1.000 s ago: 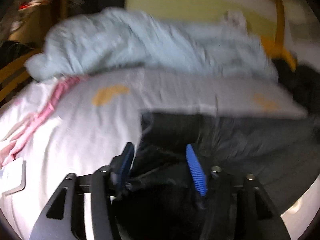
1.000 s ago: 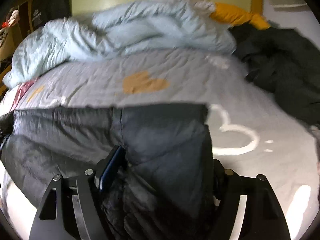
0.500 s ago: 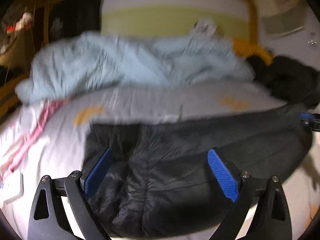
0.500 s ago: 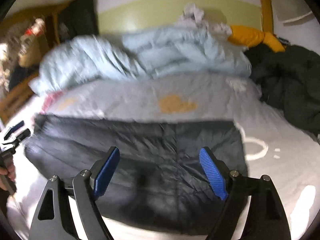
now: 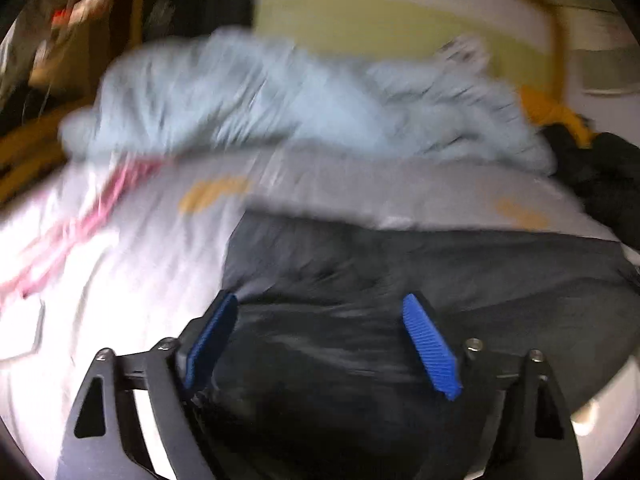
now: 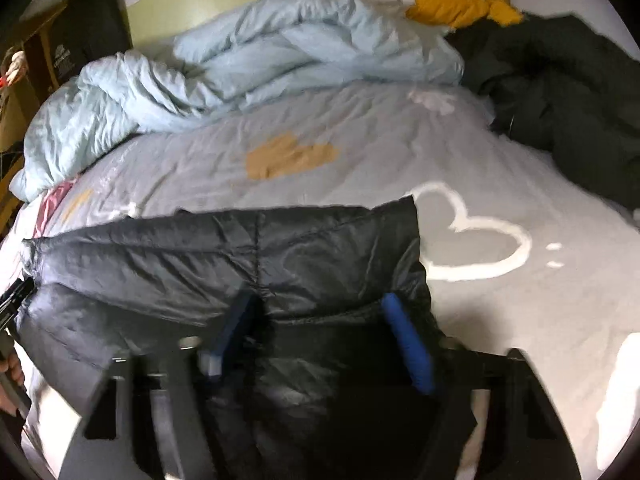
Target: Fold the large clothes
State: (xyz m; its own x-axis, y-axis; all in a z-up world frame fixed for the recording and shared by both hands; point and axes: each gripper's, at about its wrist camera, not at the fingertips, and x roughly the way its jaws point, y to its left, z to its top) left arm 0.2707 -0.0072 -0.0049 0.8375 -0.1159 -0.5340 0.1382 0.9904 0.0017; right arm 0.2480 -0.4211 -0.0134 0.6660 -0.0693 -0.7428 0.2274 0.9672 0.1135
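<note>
Black jacket point(image 6: 224, 256) lies spread flat on the bed point(image 6: 500, 312), lower half of both views, below the light blue duvet point(image 6: 256, 68) bunched at the top. Left tool point(image 5: 320, 344): jaws wide but closing, blue pads point(image 5: 430, 350) over the jacket's left part, fabric between them, not pinched. Right tool point(image 6: 316, 344): jaws closing, about half open, jacket fabric between the pads near its right edge; can't tell if the pads press it, blurred. Dark clothes pile point(image 6: 560, 108) upper right, orange garment point(image 6: 456, 6) at the top.
</note>
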